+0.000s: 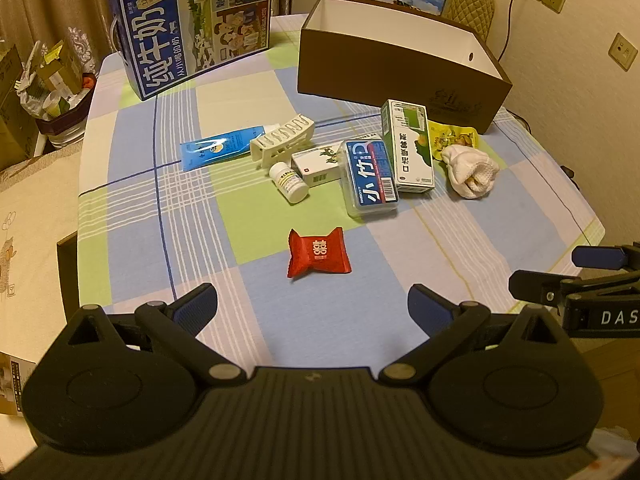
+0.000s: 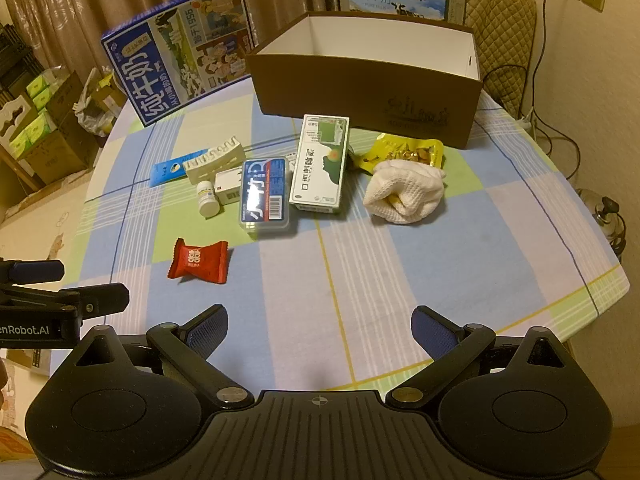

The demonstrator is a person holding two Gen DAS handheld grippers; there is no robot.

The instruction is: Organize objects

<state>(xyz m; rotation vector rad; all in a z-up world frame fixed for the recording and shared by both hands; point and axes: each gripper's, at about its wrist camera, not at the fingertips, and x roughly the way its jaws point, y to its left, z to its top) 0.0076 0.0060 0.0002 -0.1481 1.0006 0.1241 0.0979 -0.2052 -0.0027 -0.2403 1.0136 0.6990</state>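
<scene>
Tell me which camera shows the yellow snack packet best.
The right wrist view: the yellow snack packet lies mostly exposed between the brown box and the white cloth. In the left wrist view the packet is partly hidden behind the cloth and the green-and-white carton.

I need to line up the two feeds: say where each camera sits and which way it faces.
Left wrist: on the left hand-held gripper, facing the red candy; own open fingers show.
Right wrist: on the right hand-held gripper, facing the brown box; own open fingers show.
Shared: candy, box, each other's gripper.
</scene>
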